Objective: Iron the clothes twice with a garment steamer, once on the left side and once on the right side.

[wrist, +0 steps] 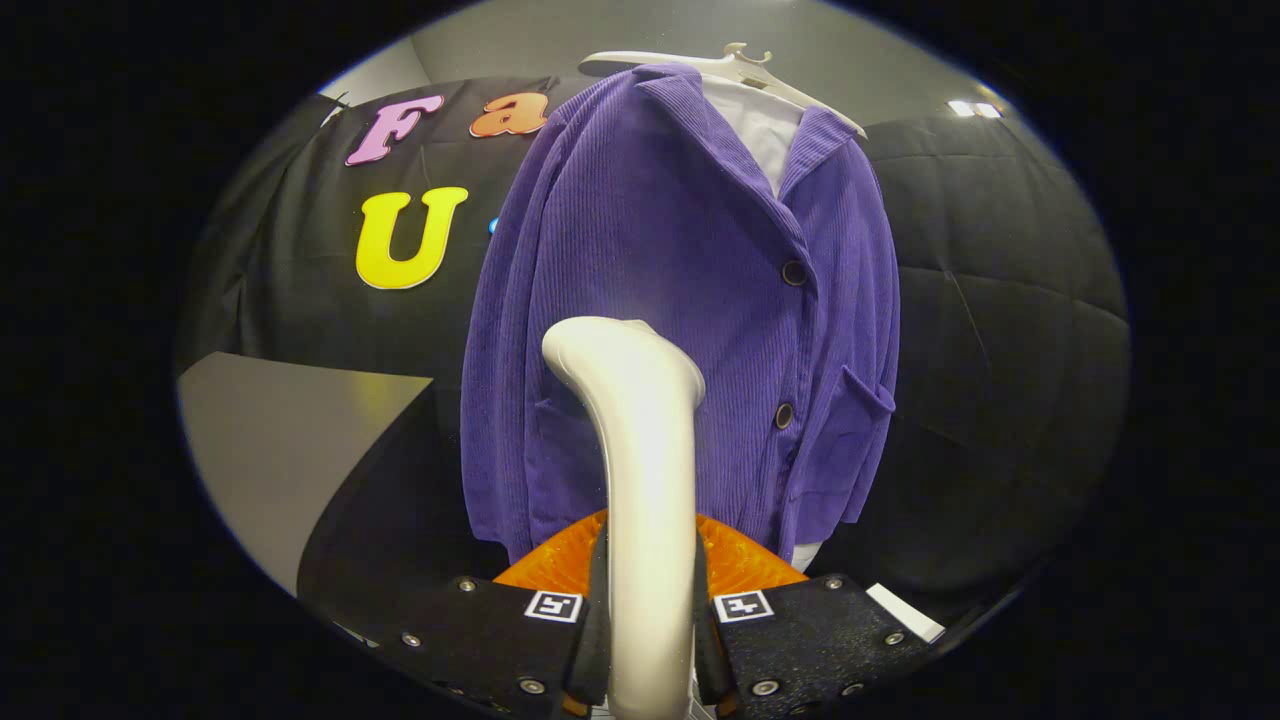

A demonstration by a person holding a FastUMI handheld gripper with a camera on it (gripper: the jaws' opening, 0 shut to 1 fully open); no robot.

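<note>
The claw (650,640) gripped the steamer (635,440) by its handle, head pressed to the purple jacket (640,230) near the lower hem, to iron it.

Dim booth, steamer glare, fisheye-warped edges

Fisheye view from the gripper (648,640), facing forward and slightly upward along its fingers clamped on a steamer handle (640,480). Close to a hanging purple jacket (680,300) at twelve o'clock; hanger (730,68) topmost.
</note>
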